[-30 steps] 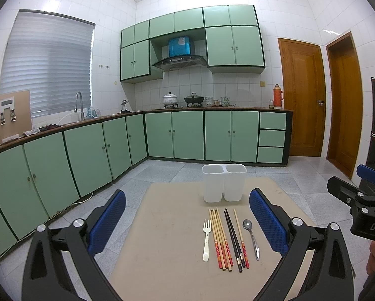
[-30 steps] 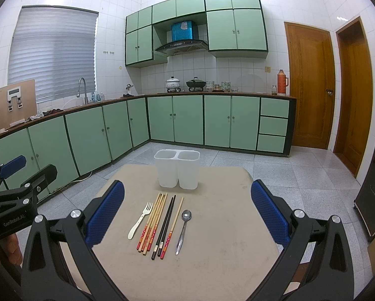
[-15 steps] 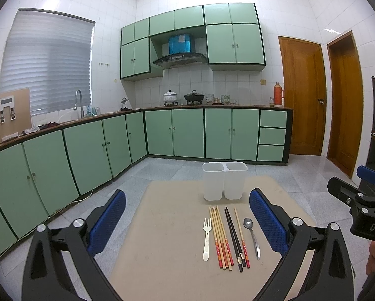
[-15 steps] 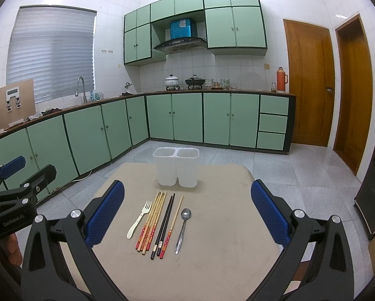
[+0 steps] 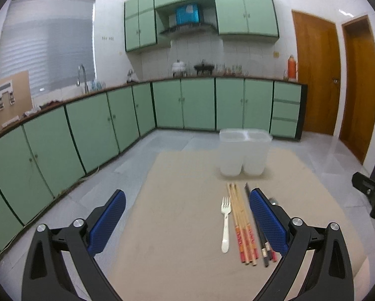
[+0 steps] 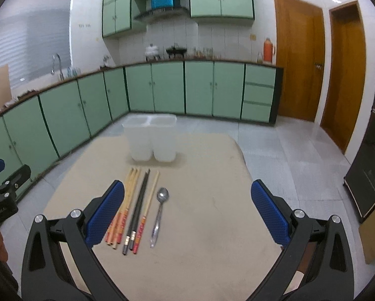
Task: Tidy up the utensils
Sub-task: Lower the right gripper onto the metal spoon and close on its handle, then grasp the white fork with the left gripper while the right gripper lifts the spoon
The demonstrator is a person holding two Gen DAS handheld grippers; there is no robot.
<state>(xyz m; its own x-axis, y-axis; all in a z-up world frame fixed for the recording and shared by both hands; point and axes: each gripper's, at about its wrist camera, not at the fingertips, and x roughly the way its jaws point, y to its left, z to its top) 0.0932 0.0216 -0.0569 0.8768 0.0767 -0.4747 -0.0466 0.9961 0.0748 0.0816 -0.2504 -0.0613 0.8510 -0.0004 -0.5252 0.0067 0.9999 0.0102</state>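
Observation:
A white two-compartment holder stands upright at the far side of a beige table; it also shows in the right wrist view. In front of it lie a white fork, several wooden chopsticks with red ends, a black pair and a metal spoon. My left gripper is open and empty, above the table left of the fork. My right gripper is open and empty; the spoon lies between its fingers. The fork is hidden in the right wrist view.
Green kitchen cabinets run along the left and back walls beyond a tiled floor. Two wooden doors are at the right. A dark cabinet stands at the far right. The table edges fall off on all sides.
Both grippers have moved forward and lower toward the utensils, which now look larger and closer. Both stay open. The utensils and holder have not moved.

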